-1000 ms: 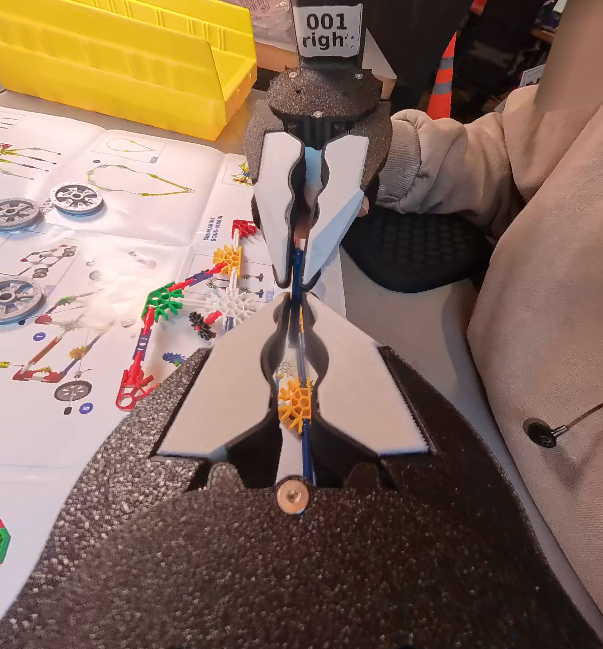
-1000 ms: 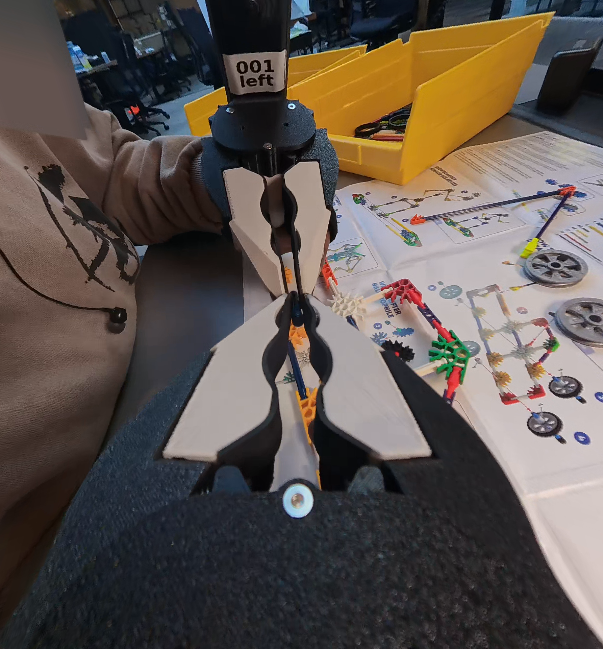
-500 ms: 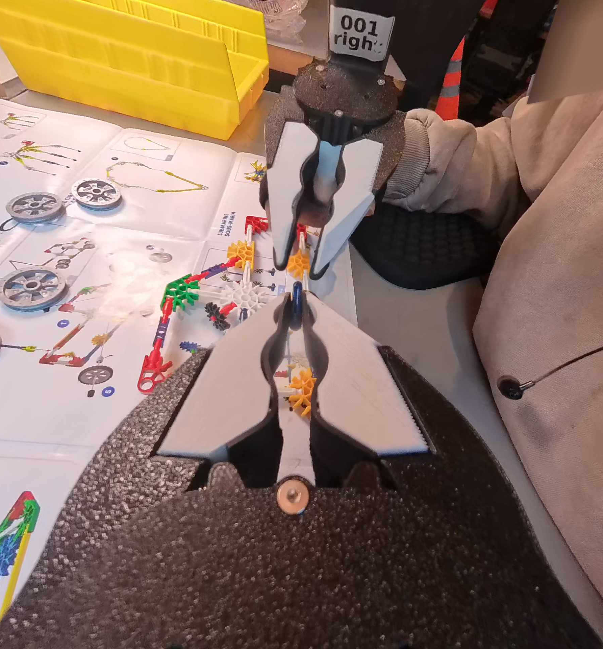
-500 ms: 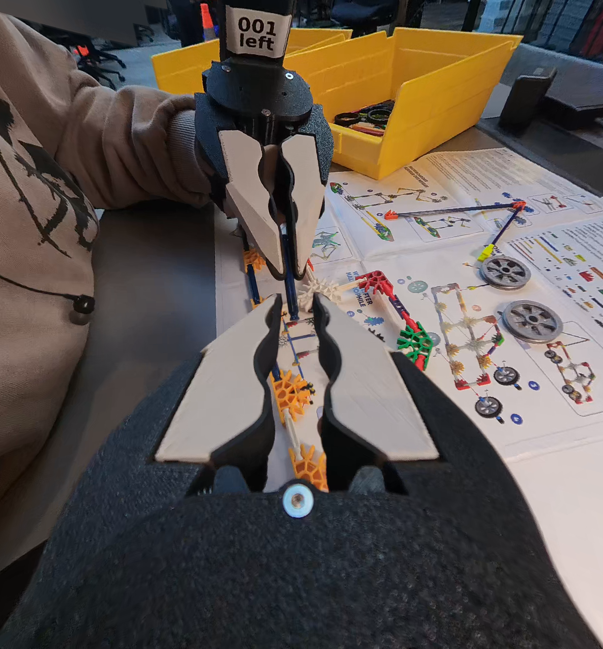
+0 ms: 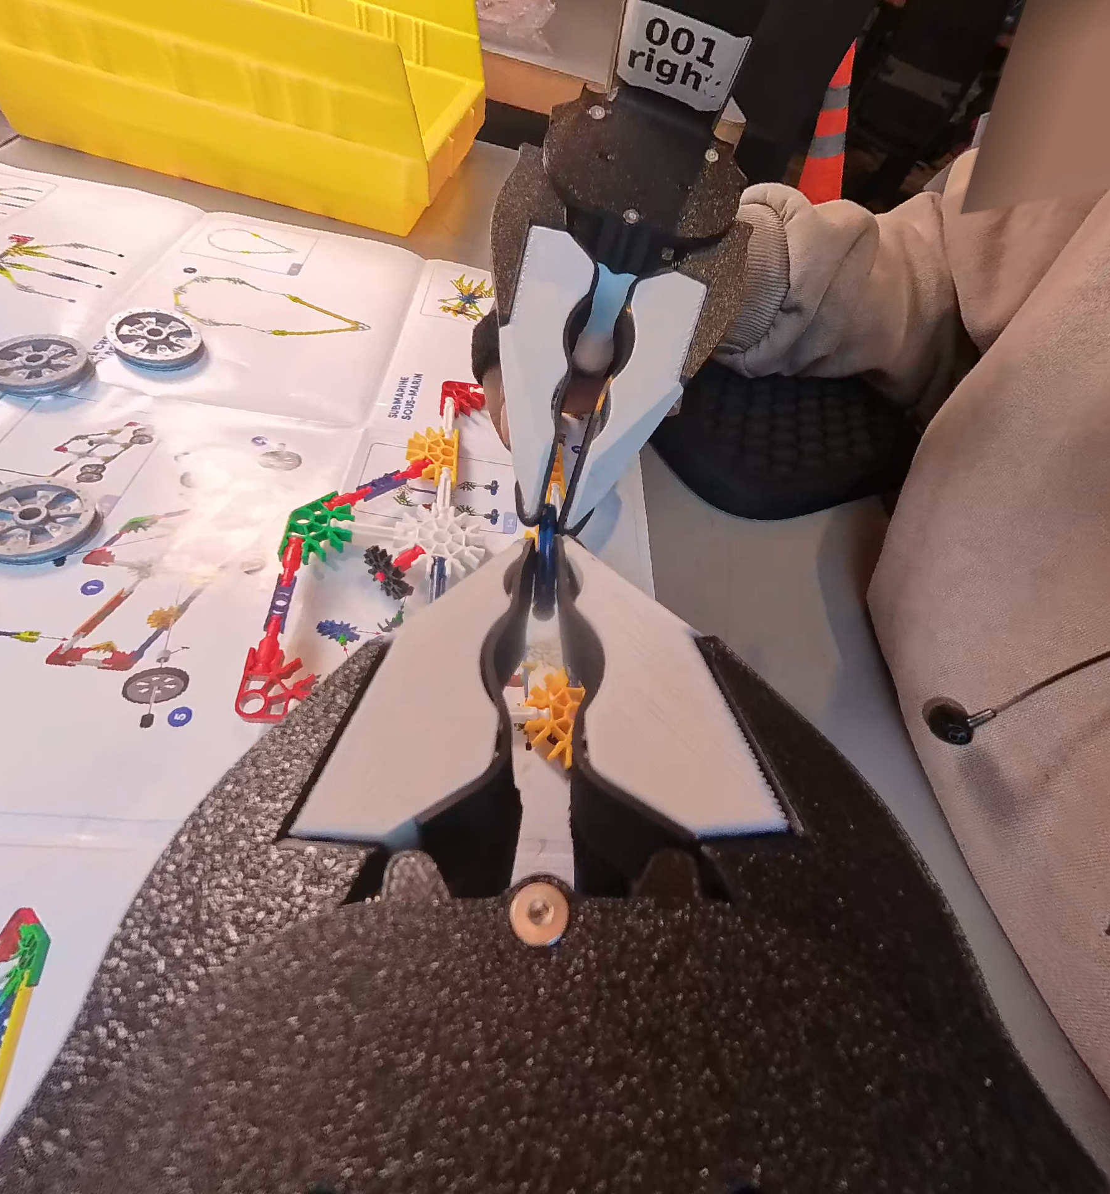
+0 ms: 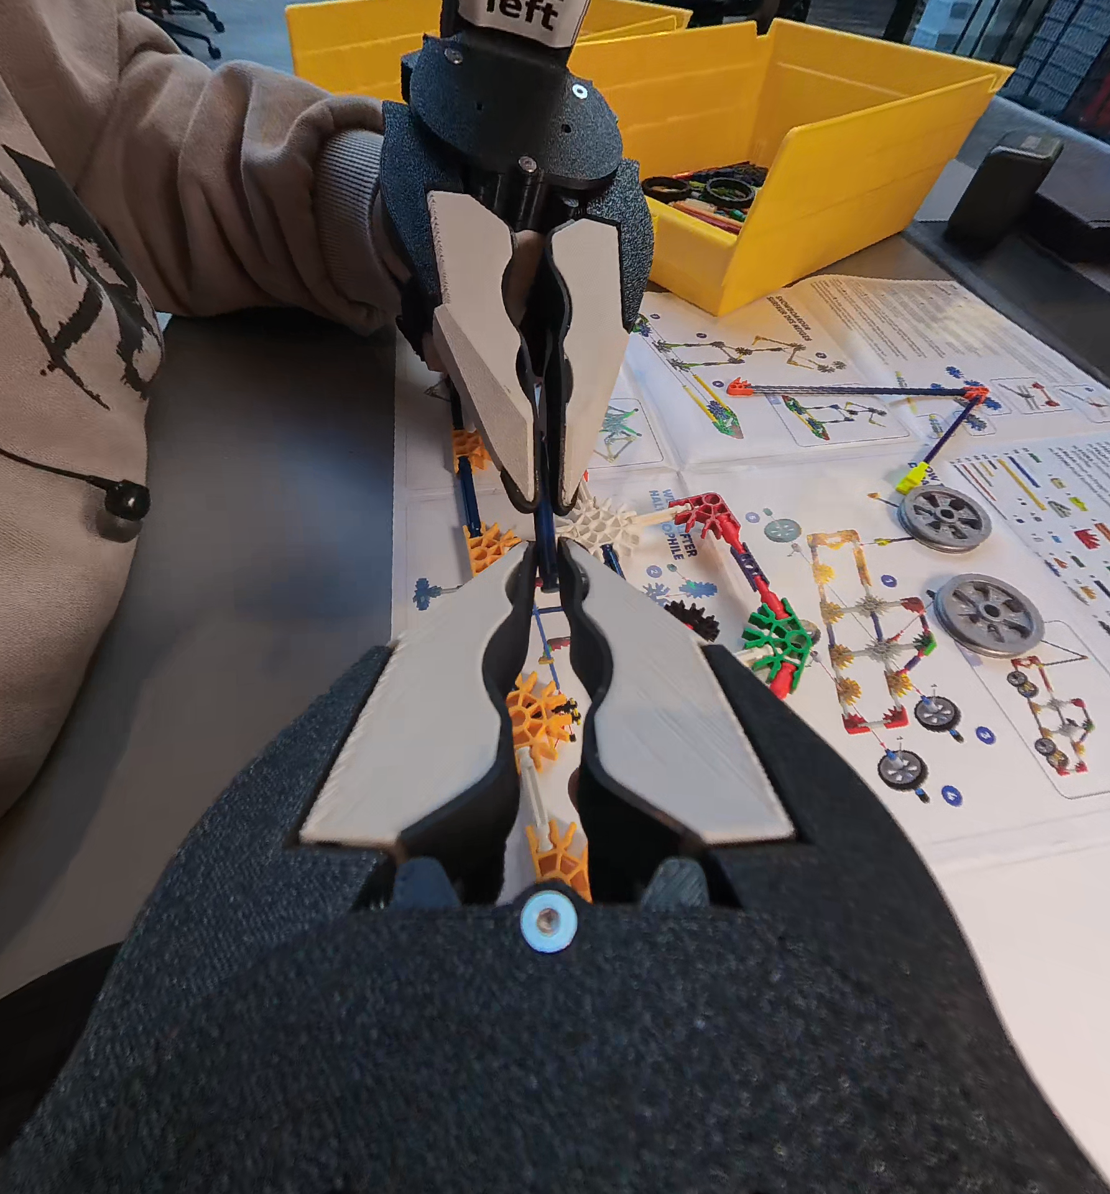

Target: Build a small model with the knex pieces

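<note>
1. Far left: grey wheels (image 5: 29, 517) lie loose on the instruction sheet (image 5: 151, 762). A yellow bin (image 5: 248, 97) stands behind them at the back of the sheet. The near-left part of the sheet is bare paper, the widest open room in the left wrist view.
2. Left of centre: a flat build lies on the sheet, with a red connector (image 5: 268, 685), a green connector (image 5: 319, 526) and a white connector (image 5: 442, 536) joined by short rods. It is just beside the grippers but touches neither.
3. Centre: the left gripper (image 5: 544, 568) has its fingers pressed together on a blue rod (image 5: 547, 549), held above the sheet. An orange connector (image 5: 555, 707) shows through the gap behind its tips. I cannot tell whether this connector is on the rod or lying below it.
4. Centre, facing it: the right gripper (image 5: 547, 517) meets it tip to tip on the same rod.
   - Change: half a second ago its fingers were spread and set back from the rod.
   - Now they have narrowed to about the rod's width and appear to pinch its free end. Both grippers have the rod again.
5. Right: the sheet's edge runs directly under the tips. Beyond it is a strip of bare grey table (image 5: 765, 614).
6. Far right: a sleeve (image 5: 830, 291) and the person's body stand near, so there is little room on that side.
</note>
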`<act>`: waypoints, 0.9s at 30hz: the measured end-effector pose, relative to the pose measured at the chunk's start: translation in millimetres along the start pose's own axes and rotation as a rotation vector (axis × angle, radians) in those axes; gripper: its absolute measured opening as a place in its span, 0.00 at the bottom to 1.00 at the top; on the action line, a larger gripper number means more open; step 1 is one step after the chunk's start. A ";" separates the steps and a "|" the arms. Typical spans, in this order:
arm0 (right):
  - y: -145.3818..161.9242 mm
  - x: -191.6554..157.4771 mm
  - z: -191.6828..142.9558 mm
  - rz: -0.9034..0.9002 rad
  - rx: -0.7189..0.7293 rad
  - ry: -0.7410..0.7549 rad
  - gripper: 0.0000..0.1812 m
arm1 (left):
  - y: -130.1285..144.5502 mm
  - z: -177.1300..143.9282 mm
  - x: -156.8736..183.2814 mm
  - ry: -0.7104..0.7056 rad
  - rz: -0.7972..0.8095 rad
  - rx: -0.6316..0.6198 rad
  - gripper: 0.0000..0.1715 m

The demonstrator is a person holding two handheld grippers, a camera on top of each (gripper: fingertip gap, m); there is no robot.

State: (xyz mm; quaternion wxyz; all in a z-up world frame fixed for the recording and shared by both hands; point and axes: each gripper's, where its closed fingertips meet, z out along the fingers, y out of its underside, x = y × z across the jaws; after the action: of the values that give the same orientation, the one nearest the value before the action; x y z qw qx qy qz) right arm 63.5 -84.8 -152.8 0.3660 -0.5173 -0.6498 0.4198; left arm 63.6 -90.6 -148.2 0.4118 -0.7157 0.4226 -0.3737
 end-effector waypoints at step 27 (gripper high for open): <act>2.2 2.0 -5.8 0.014 0.010 0.007 0.03 | 2.9 -3.2 0.9 -0.010 0.060 -0.017 0.02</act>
State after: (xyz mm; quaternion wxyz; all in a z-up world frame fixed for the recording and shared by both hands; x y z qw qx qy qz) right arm 69.1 -81.6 -152.6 0.3679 -0.5214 -0.6428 0.4238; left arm 60.3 -93.2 -149.4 0.4187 -0.7080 0.4452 -0.3539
